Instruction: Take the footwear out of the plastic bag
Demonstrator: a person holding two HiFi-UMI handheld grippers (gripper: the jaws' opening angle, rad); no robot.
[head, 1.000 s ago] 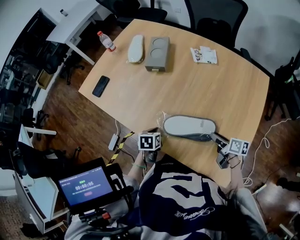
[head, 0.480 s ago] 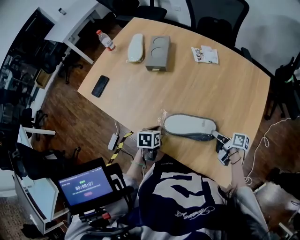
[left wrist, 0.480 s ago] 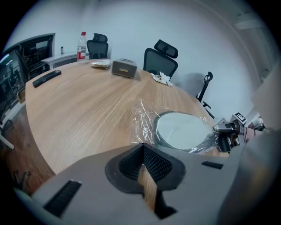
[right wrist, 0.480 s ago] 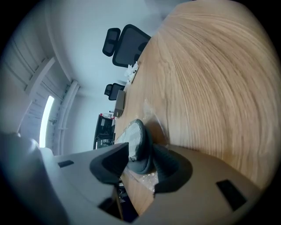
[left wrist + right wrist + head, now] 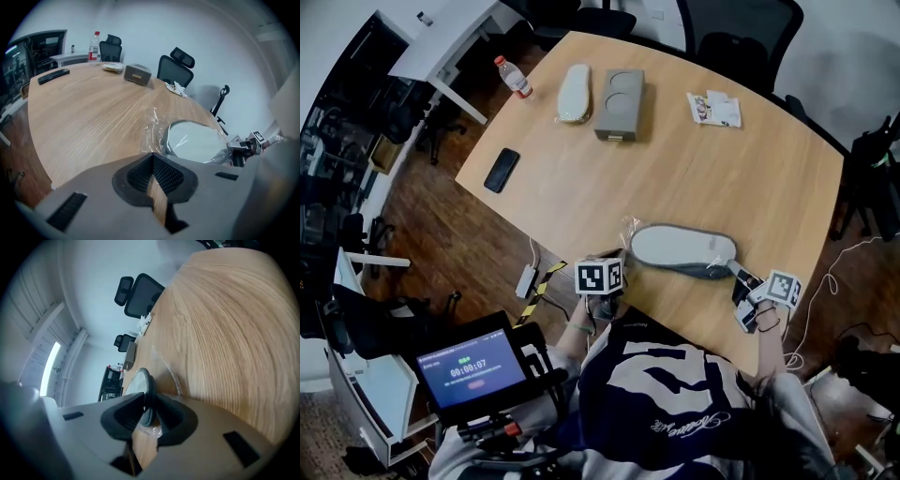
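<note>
A grey-and-white slipper [image 5: 680, 249] lies sole-up in a clear plastic bag [image 5: 630, 230] near the table's front edge. My left gripper [image 5: 617, 258] is at the bag's crumpled left end. In the left gripper view its jaws [image 5: 153, 157] are shut, and the bag's film [image 5: 152, 133] runs down to the tips. My right gripper [image 5: 739, 276] is at the slipper's right end. Its jaws have just been closing. In the right gripper view the slipper's dark rim [image 5: 146, 383] stands between the pads [image 5: 165, 414], which press on it. Some film [image 5: 151, 431] shows below.
At the table's far side lie a second slipper [image 5: 573, 94], a grey box [image 5: 619, 103], a black phone [image 5: 502, 170], a water bottle [image 5: 514, 80] and a paper packet [image 5: 714, 109]. Office chairs [image 5: 736, 37] stand behind. A timer screen [image 5: 469, 370] sits by my left side.
The right gripper's jaws have closed onto the slipper's right end. The left gripper stays at the bag's left end. The slipper has hardly shifted.
</note>
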